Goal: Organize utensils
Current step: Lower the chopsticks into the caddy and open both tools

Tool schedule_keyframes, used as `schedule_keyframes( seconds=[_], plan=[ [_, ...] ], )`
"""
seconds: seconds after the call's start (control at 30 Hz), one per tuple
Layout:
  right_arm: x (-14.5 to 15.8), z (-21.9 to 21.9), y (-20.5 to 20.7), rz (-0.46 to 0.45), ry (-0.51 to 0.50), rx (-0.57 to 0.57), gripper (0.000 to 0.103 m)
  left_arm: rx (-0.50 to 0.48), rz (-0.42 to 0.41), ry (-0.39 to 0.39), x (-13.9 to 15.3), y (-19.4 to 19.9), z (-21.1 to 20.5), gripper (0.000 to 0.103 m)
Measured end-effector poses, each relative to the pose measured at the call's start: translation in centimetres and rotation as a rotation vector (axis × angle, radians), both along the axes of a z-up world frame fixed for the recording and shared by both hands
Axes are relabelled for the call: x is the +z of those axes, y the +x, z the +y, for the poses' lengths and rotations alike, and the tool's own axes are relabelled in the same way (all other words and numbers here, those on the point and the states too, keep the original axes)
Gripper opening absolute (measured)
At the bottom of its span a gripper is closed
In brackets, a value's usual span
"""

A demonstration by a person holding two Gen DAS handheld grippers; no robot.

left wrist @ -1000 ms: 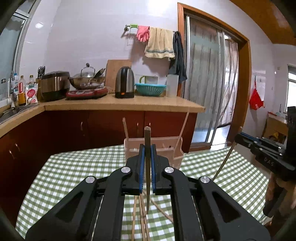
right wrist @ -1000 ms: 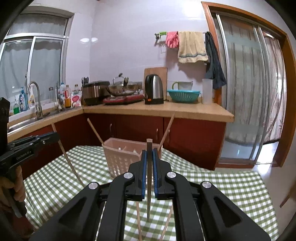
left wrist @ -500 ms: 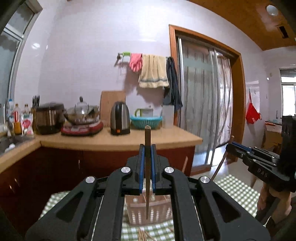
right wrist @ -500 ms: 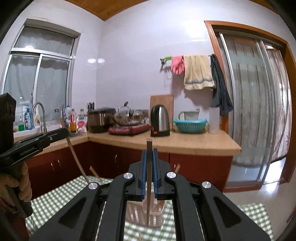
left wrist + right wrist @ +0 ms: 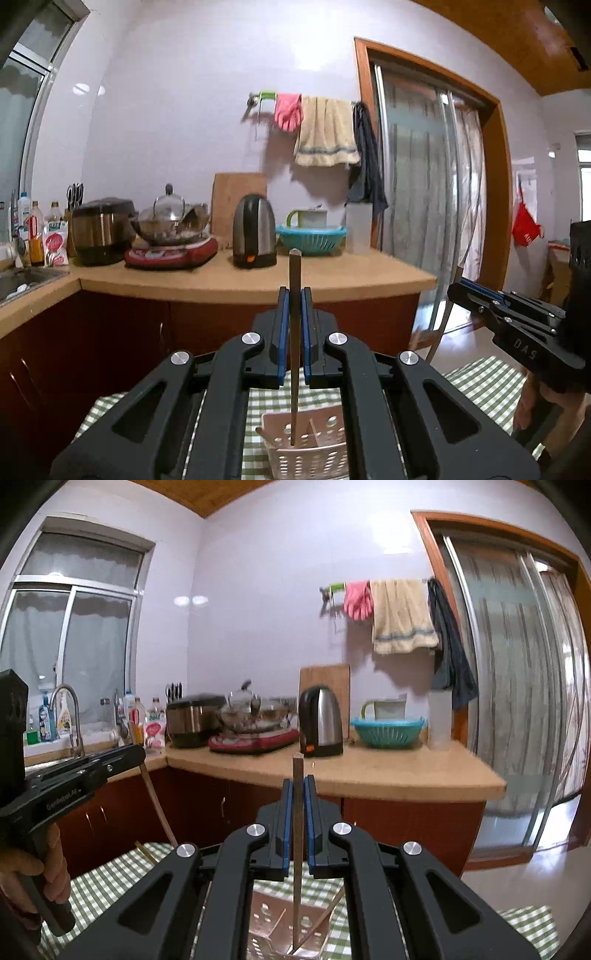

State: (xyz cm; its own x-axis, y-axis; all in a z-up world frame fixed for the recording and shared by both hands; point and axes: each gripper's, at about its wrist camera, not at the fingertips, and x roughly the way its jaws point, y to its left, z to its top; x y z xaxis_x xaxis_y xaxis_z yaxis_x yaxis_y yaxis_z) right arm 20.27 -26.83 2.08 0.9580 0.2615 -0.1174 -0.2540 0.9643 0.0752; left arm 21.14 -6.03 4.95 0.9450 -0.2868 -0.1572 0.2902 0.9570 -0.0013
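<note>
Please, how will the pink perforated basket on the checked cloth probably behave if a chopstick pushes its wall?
The basket looks like thin perforated plastic, so probably light: it may slide on the tablecloth. Chopsticks leaning inside might make it tip more readily. Its walls may flex slightly.

**Two grippers, both squeezed tight**

The left gripper (image 5: 294,295) points almost flat, its jaws pressed together. The right gripper (image 5: 298,784) sits just beside it, jaws pressed together too. A hand (image 5: 35,877) holds the left handle.
</note>
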Motion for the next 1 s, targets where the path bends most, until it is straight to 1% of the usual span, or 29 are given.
schedule_keyframes(
  seconds=[0.13, 0.37, 0.4, 0.43, 0.47, 0.5, 0.53, 0.57, 0.6, 0.63, 0.67, 0.7, 0.73, 0.77, 0.8, 0.87, 0.9, 1.0],
  plan=[
    [-1.8, 0.4, 1.2, 0.038, -0.004, 0.000, 0.007, 0.012, 0.052, -0.001, -2.5, 1.4, 0.2, 0.007],
    [-4.6, 0.9, 2.3, 0.096, -0.024, -0.002, 0.007, 0.022, 0.117, -0.008, -5.2, 2.7, 0.7, 0.007],
    [-4.8, 1.0, 2.4, 0.102, -0.027, -0.001, 0.007, 0.025, 0.125, -0.011, -5.4, 2.8, 0.8, 0.009],
    [-5.0, 1.1, 2.5, 0.108, -0.033, -0.001, 0.007, 0.032, 0.113, -0.013, -5.6, 2.6, 0.9, 0.012],
    [-5.3, 1.2, 2.4, 0.113, -0.038, -0.003, 0.007, 0.039, 0.107, -0.004, -5.7, 2.4, 0.9, 0.024],
    [-5.4, 1.3, 2.4, 0.116, -0.041, -0.005, 0.013, 0.038, 0.108, 0.000, -5.8, 2.3, 0.9, 0.036],
    [-5.6, 1.4, 2.2, 0.120, -0.042, -0.006, 0.019, 0.036, 0.106, -0.004, -5.9, 2.0, 0.9, 0.041],
    [-5.7, 1.4, 2.0, 0.122, -0.041, -0.007, 0.036, 0.035, 0.104, -0.006, -5.9, 2.0, 1.0, 0.046],
    [-5.7, 1.5, 1.9, 0.121, -0.041, -0.012, 0.051, 0.032, 0.104, -0.005, -5.9, 1.8, 1.0, 0.050],
    [-5.6, 1.4, 1.8, 0.116, -0.039, -0.018, 0.054, 0.031, 0.104, -0.004, -5.9, 1.6, 1.0, 0.052],
    [-5.6, 1.4, 1.4, 0.111, -0.041, -0.018, 0.055, 0.033, 0.104, -0.006, -6.0, 1.4, 1.1, 0.058],
    [-5.5, 1.5, 1.2, 0.114, -0.045, -0.019, 0.058, 0.030, 0.102, -0.015, -5.9, 1.1, 1.3, 0.062],
    [-5.5, 1.5, 1.1, 0.115, -0.048, -0.019, 0.062, 0.028, 0.102, -0.021, -5.9, 1.0, 1.3, 0.064],
    [-5.4, 1.5, 0.7, 0.113, -0.047, -0.019, 0.068, 0.028, 0.103, -0.026, -5.8, 0.8, 1.4, 0.069],
    [-5.4, 1.4, 0.4, 0.112, -0.046, -0.018, 0.070, 0.030, 0.099, -0.031, -5.7, 0.5, 1.5, 0.075],
    [-5.3, 1.4, -0.4, 0.114, -0.053, -0.022, 0.073, 0.031, 0.093, -0.033, -5.6, 0.0, 1.6, 0.080],
    [-5.2, 1.4, -0.8, 0.113, -0.055, -0.024, 0.075, 0.031, 0.091, -0.029, -5.6, -0.3, 1.7, 0.081],
    [-5.1, 1.2, -2.3, 0.108, -0.049, -0.030, 0.076, 0.036, 0.085, -0.010, -5.6, -1.6, 1.7, 0.085]
  ],
)
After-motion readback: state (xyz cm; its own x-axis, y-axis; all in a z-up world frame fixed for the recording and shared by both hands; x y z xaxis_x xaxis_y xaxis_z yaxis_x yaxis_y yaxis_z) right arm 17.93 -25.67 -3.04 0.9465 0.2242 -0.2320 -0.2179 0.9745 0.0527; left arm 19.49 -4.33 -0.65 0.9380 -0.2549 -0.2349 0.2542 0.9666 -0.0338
